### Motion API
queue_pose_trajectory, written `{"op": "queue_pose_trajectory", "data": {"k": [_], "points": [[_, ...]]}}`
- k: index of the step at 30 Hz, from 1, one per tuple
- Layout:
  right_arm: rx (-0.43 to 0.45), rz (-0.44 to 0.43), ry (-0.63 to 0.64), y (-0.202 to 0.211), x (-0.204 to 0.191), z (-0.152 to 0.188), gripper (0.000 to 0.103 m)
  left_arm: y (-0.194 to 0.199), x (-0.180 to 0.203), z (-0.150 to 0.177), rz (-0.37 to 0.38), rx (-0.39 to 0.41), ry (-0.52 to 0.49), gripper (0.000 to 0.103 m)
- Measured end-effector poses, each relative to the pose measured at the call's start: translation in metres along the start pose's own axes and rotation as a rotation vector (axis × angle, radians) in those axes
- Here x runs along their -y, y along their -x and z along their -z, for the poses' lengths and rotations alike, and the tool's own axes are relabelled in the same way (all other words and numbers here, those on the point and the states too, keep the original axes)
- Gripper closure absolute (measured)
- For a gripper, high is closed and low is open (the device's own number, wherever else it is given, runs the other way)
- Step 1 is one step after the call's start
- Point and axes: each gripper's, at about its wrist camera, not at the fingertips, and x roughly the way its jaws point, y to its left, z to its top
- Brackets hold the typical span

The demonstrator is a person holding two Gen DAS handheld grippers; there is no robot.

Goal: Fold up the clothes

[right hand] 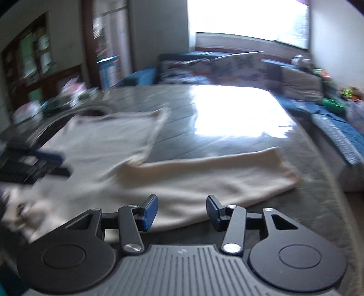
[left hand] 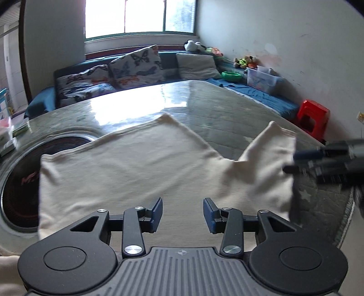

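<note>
Cream fabric: one garment (left hand: 127, 168) lies spread flat on a glossy, glass-topped table (left hand: 204, 109), occupying the near half of the surface. In the left wrist view its two far portions splay apart in a V, one running toward the far left, the other toward the far right.

Left gripper (left hand: 183, 215): jaws stand open with a clear gap between the blue pads; nothing is held. The garment lies directly ahead of and beneath the jaws, its cloth filling the gap between the fingers. Whether the pads touch the fabric cannot be told.

Right gripper (right hand: 182, 213): jaws likewise parted and empty. The near edge of the garment (right hand: 182, 182) runs just beyond the fingertips, with dark table surface showing under the gripper body. This view is motion-blurred.

Each gripper shows in the other's view, blurred: the right gripper (left hand: 295, 162) at the right edge of the cloth, the left gripper (right hand: 62, 165) over its left part.

Surroundings: a dark round inset (left hand: 27, 182) in the table at near left, partly covered by the garment; a red stool (left hand: 312, 119) at far right; butterfly-print cushions (left hand: 134, 66) beneath the window (left hand: 138, 17).
</note>
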Motion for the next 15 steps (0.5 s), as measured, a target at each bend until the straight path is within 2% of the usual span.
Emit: {"op": "queue_pose_trajectory", "data": {"k": [7, 10, 15], "points": [[0.028, 0.205, -0.211, -0.021, 0.066, -0.012, 0.063, -0.006, 0.015, -0.005, 0.023, 0.001, -0.015, 0.06], [0.029, 0.249, -0.289, -0.03, 0.084, -0.012, 0.065, -0.007, 0.019, -0.008, 0.026, 0.006, -0.024, 0.06], [0.039, 0.29, -0.359, -0.041, 0.1, -0.004, 0.075, -0.011, 0.022, -0.011, 0.026, 0.006, -0.031, 0.06]]}}
